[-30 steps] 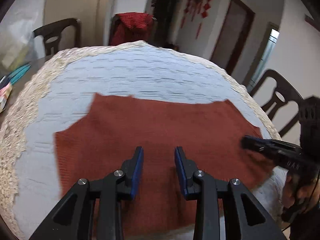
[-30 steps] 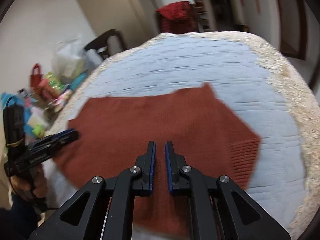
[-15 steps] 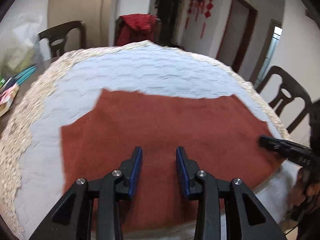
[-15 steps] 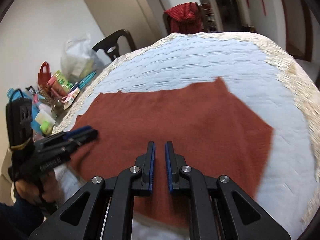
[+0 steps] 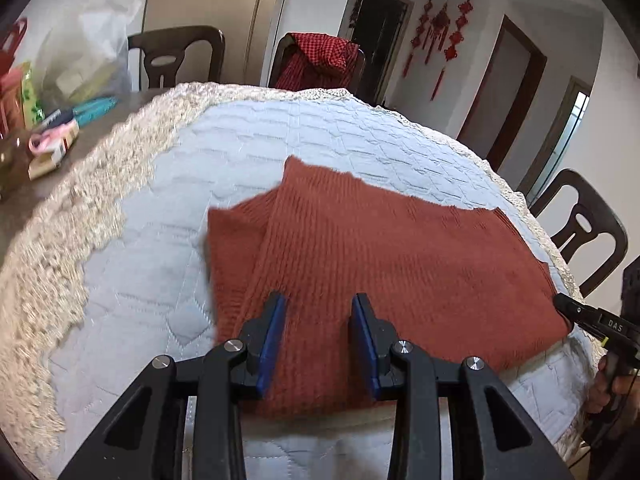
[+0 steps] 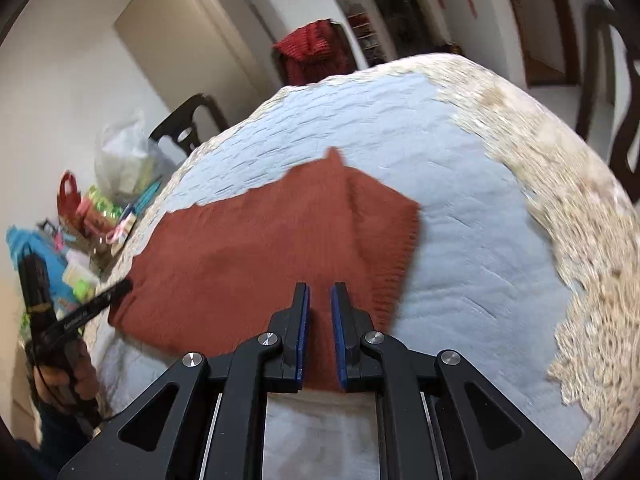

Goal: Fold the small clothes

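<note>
The rust-red knit garment (image 5: 380,256) lies flat on the quilted table cover (image 5: 248,132), soft, light and floppy, best pinched at a near corner or the ribbed hem; above its near edge the left gripper (image 5: 318,312) gapes part-open, the right gripper (image 6: 319,300) nearly closed, both apparently empty.

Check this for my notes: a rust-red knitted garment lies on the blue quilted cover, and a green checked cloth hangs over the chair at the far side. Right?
Not quite. The cloth draped over the far chair is red checked, not green, as the left wrist view shows. The rest holds: the rust-red knitted garment lies on the blue quilted cover.
</note>
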`<state>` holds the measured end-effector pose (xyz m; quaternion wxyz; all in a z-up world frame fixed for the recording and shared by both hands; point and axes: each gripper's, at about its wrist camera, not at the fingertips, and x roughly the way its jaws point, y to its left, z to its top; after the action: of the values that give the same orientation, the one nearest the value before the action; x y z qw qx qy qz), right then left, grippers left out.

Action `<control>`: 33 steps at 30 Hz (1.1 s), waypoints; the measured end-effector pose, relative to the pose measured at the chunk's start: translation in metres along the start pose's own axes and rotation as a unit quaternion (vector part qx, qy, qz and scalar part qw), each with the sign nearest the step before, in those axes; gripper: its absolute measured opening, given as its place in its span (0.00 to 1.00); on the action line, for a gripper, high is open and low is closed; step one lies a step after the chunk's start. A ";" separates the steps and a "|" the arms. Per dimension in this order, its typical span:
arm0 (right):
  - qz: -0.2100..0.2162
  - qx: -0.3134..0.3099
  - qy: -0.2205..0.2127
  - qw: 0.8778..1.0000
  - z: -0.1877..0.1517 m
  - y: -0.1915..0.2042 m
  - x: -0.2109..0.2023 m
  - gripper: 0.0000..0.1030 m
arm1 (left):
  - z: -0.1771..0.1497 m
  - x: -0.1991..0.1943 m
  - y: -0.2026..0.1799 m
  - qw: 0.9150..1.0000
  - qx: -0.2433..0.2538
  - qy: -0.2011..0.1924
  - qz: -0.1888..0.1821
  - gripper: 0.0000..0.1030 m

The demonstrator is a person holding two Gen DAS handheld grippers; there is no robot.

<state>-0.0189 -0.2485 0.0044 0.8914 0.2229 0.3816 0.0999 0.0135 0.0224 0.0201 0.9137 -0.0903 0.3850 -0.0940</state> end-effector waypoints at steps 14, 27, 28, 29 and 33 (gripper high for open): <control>-0.008 -0.075 0.002 0.997 -0.003 0.053 -0.008 0.14 | 0.004 -0.021 0.027 0.998 -0.051 -0.023 0.020 0.46; 0.046 -0.135 0.077 0.987 -0.001 0.131 0.072 0.14 | 0.020 0.026 0.040 0.995 -0.093 0.019 0.002 0.51; 0.039 -0.129 0.083 0.987 0.001 0.131 0.081 0.14 | 0.019 0.025 0.039 0.996 -0.089 0.017 0.005 0.51; 0.037 -0.124 0.087 0.988 0.004 0.130 0.087 0.14 | 0.019 0.025 0.037 0.996 -0.086 0.016 0.007 0.51; 0.033 -0.102 0.086 0.990 0.022 0.129 0.103 0.14 | 0.017 0.024 0.037 0.996 -0.083 0.017 0.007 0.51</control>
<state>0.0673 -0.1061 0.0138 0.8696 0.1336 0.4370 0.1870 0.0459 0.0540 0.0068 0.8970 -0.1617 0.4075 -0.0563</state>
